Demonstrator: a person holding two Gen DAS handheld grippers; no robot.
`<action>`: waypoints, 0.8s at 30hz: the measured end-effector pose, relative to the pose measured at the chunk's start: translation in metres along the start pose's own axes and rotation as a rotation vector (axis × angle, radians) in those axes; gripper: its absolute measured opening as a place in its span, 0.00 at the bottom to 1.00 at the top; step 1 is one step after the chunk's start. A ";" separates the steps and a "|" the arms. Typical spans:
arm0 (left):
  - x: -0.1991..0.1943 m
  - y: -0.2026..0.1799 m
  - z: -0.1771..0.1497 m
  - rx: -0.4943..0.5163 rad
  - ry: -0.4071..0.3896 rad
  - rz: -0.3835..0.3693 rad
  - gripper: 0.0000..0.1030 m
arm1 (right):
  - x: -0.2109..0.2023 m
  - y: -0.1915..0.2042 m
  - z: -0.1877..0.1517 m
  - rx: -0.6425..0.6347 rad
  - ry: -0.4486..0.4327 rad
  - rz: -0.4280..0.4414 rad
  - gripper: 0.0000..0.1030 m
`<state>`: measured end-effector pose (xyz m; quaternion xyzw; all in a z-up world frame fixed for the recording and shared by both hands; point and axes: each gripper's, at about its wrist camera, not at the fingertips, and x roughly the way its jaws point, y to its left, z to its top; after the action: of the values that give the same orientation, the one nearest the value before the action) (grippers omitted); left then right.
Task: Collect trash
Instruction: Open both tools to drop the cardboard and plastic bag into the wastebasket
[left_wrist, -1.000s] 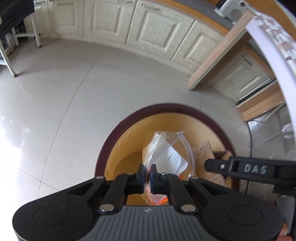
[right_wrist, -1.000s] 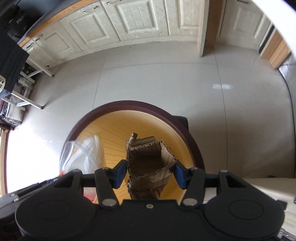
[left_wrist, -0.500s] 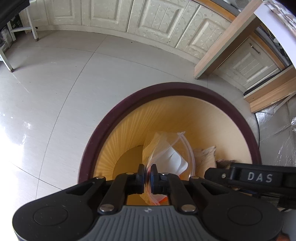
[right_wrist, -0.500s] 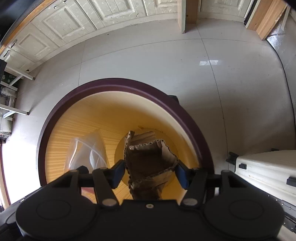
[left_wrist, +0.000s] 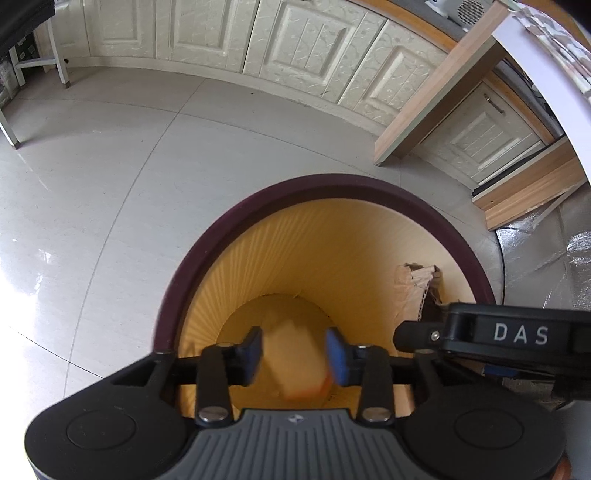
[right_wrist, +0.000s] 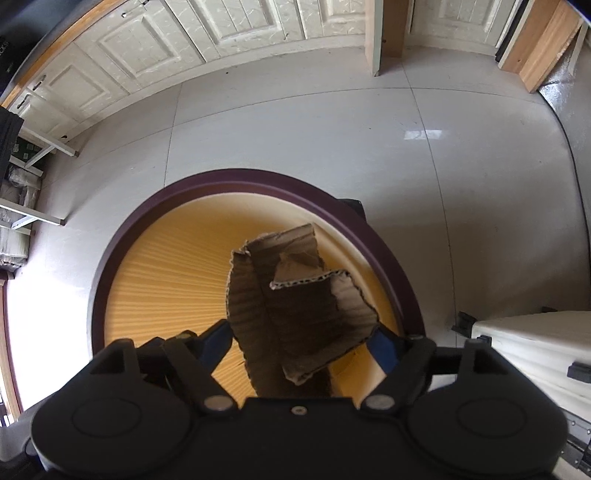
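Note:
A bin with a dark purple rim (left_wrist: 314, 184) (right_wrist: 240, 175) and a ribbed yellow inside lies right below both grippers. My left gripper (left_wrist: 294, 354) is opening. A clear plastic bag (left_wrist: 295, 365) with an orange edge shows as a blur between its blue pads (left_wrist: 255, 354), touching neither, low inside the bin. My right gripper (right_wrist: 301, 345) is opening too. Crumpled brown cardboard (right_wrist: 295, 306) spreads between its fingers over the bin's mouth, its edges close to the pads, loose. From the left wrist, the cardboard (left_wrist: 413, 288) shows at the bin's right wall.
Pale glossy floor tiles (right_wrist: 295, 129) surround the bin. Cream cabinet doors (left_wrist: 295, 40) and a wooden post (left_wrist: 424, 103) stand behind it. A white case (right_wrist: 535, 350) sits close on the right, a crinkled silvery sheet (left_wrist: 576, 258) lies beyond, and table legs (left_wrist: 59, 70) stand at far left.
My left jaws were shut on the plastic bag and now stand apart, with the bag dropping into the bin. My right jaws have widened and the cardboard has sprung open and slid away.

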<state>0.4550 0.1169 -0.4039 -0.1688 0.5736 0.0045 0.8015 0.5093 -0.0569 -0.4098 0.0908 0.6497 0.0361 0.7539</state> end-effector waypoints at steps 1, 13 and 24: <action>-0.003 0.001 -0.001 -0.003 -0.005 0.001 0.48 | -0.003 -0.001 0.000 -0.001 -0.001 0.004 0.77; -0.036 0.007 -0.003 -0.005 -0.005 -0.003 0.55 | -0.045 0.000 -0.014 -0.047 -0.060 -0.020 0.79; -0.090 0.007 0.001 0.042 -0.037 0.028 0.89 | -0.086 0.004 -0.031 -0.099 -0.130 -0.036 0.95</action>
<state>0.4241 0.1408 -0.3227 -0.1439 0.5611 0.0069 0.8151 0.4657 -0.0652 -0.3299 0.0438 0.5981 0.0485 0.7987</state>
